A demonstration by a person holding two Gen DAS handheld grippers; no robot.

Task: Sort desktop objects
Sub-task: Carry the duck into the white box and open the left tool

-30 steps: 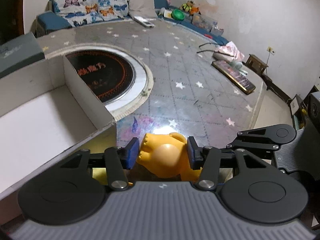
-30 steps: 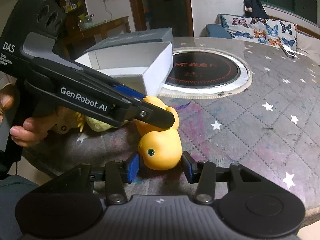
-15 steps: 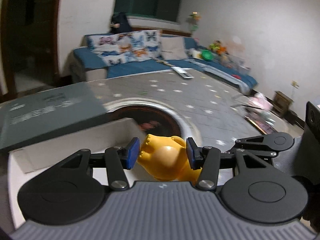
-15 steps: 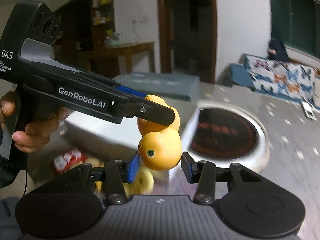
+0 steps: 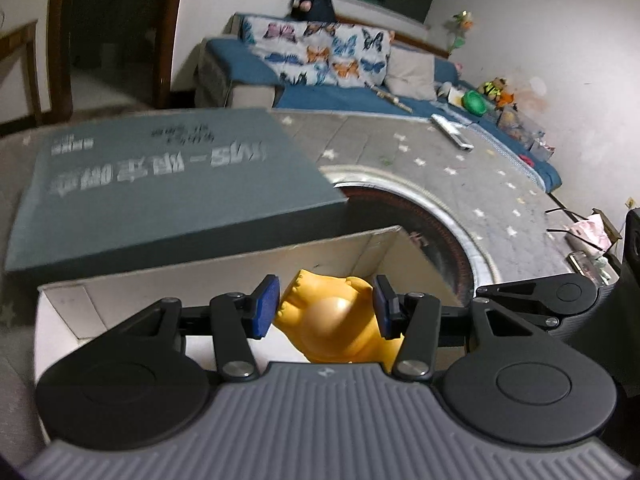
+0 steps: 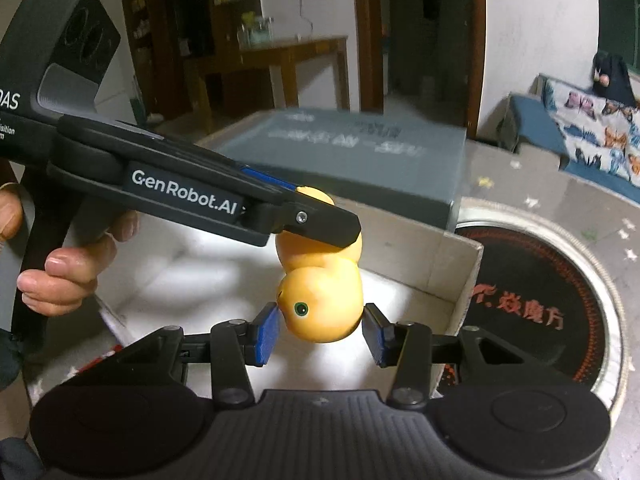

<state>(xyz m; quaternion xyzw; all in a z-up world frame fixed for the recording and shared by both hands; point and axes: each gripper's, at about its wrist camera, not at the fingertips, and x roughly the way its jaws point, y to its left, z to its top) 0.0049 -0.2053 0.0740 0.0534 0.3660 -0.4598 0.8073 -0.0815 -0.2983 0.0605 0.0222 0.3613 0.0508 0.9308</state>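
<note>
A yellow rubber duck [image 5: 336, 320] is held between both grippers above the open white box [image 5: 180, 280]. My left gripper [image 5: 325, 307] is shut on the duck's body. My right gripper [image 6: 320, 328] is shut on the duck's head [image 6: 320, 304], which shows a green eye. In the right wrist view the left gripper's black body [image 6: 180, 196] comes in from the left and clamps the duck's body from above. The white box [image 6: 468, 276] lies below the duck.
A grey-green box lid [image 5: 160, 176] lies behind the white box; it also shows in the right wrist view [image 6: 352, 148]. A round black hotplate [image 6: 532, 308] is set in the star-patterned table [image 5: 420, 148]. A sofa [image 5: 320, 64] stands beyond.
Both grippers have lifted the duck off the table and carried it leftwards over the open white box. Both stay shut on it.
</note>
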